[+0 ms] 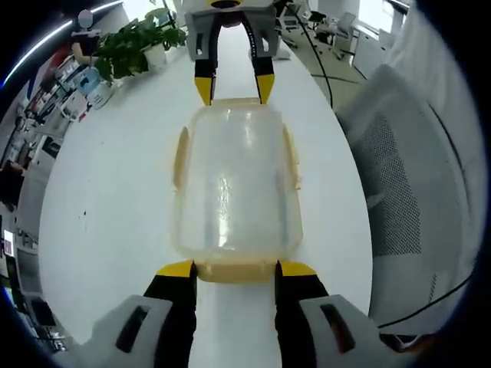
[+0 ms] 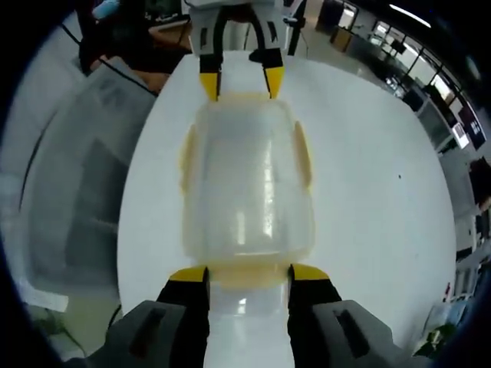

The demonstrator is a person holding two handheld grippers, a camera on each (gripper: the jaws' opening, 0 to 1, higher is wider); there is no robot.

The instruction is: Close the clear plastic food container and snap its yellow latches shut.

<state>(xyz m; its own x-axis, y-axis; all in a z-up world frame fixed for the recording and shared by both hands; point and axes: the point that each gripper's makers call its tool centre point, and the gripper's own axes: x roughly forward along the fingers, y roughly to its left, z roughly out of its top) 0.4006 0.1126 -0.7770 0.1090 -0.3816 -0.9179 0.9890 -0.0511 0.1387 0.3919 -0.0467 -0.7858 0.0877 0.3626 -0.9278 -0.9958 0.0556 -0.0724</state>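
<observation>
Two grippers face each other across a lidded container on a white table.

The white table (image 1: 115,207) carries the clear plastic food container (image 1: 236,188), which lies between the two tools, its lid seemingly already seated. The left gripper (image 1: 234,270) has its jaws spread wide, tips at the near end latch (image 1: 236,271); the right gripper (image 2: 249,273) stands the same way at the opposite end, jaws wide, tips just beside its own end latch (image 2: 249,274). Neither grips anything. Yellow side latches (image 1: 181,157) sit along the long edges; through the fisheye I cannot tell whether any are snapped. Closing looks done; latching appears mostly left. A potted plant (image 1: 138,42) stands at the table's far end.
</observation>
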